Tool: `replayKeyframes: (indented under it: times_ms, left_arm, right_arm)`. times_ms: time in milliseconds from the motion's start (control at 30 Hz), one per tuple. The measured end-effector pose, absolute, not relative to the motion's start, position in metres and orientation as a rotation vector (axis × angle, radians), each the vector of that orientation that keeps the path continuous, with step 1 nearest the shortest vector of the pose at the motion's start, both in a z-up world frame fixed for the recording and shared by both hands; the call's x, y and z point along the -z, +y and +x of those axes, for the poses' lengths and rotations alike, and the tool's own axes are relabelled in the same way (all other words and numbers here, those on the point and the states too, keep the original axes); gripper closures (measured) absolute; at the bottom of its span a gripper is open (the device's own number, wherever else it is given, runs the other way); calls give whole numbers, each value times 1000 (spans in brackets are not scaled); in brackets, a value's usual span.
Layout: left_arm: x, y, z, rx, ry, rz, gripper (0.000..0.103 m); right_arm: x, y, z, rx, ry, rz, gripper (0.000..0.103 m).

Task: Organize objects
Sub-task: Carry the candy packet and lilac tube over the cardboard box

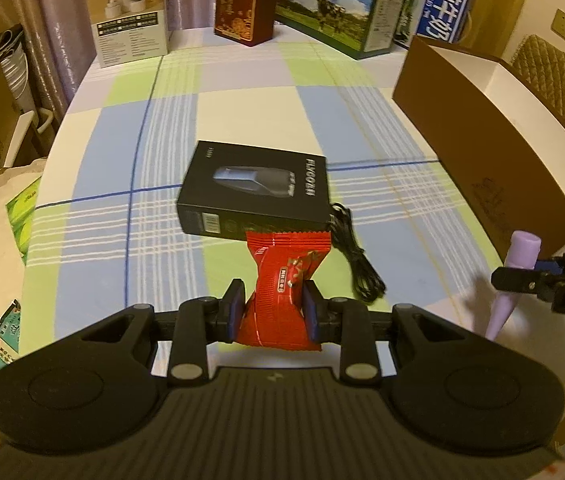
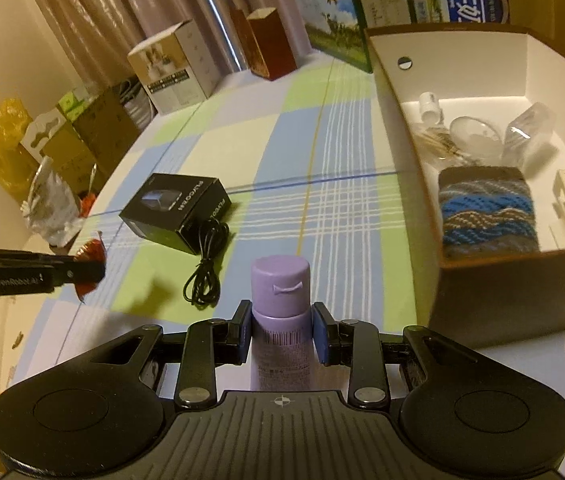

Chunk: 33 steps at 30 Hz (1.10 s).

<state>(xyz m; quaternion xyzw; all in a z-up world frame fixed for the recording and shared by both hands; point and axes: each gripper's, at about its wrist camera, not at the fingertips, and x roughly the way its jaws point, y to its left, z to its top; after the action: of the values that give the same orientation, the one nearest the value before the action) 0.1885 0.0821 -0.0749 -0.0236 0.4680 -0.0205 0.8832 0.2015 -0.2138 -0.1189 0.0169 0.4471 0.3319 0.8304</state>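
My left gripper (image 1: pixel 273 308) is shut on a red snack packet (image 1: pixel 285 280), held above the checked tablecloth. Just beyond the packet lies a black shaver box (image 1: pixel 254 190) with a coiled black cable (image 1: pixel 356 256) beside it. My right gripper (image 2: pixel 281 330) is shut on a lilac tube (image 2: pixel 280 320), cap pointing away. The left wrist view shows that tube (image 1: pixel 512 276) at the right edge. In the right wrist view the left gripper (image 2: pixel 82 272) and red packet (image 2: pixel 90 254) appear at far left. The brown open box (image 2: pixel 522 288) stands to the right, holding a knitted pouch (image 2: pixel 486 216) and clear items.
Upright cartons line the table's far edge: a white one (image 1: pixel 130 16), a dark red one (image 1: pixel 244 4), a cow-print milk case (image 1: pixel 342 12). The brown box's long wall (image 1: pixel 494 148) runs along the right. Bags and cardboard boxes (image 2: pixel 42 160) stand beyond the left table edge.
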Motion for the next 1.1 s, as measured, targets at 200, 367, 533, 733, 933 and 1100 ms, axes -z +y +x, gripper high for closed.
replayKeyframes:
  times_ms: [200, 367, 533, 733, 933, 1100]
  left_arm:
    - [73, 70, 181, 62, 972, -42, 77]
    - [69, 59, 177, 88, 963, -36, 77]
    - [62, 48, 176, 119, 947, -31, 77]
    - [50, 36, 175, 154, 919, -33, 77]
    - [37, 23, 177, 198, 888, -45, 77]
    - [24, 8, 178, 240, 857, -38, 77]
  right_arm:
    - [109, -223, 193, -711, 929, 61, 75]
    - [98, -230, 189, -717, 908, 85, 75]
    - [86, -235, 185, -720, 882, 102, 75]
    - [69, -244, 182, -716, 852, 137, 75]
    - [50, -258, 182, -705, 807, 174, 75]
    - [35, -272, 185, -689, 772, 207, 75]
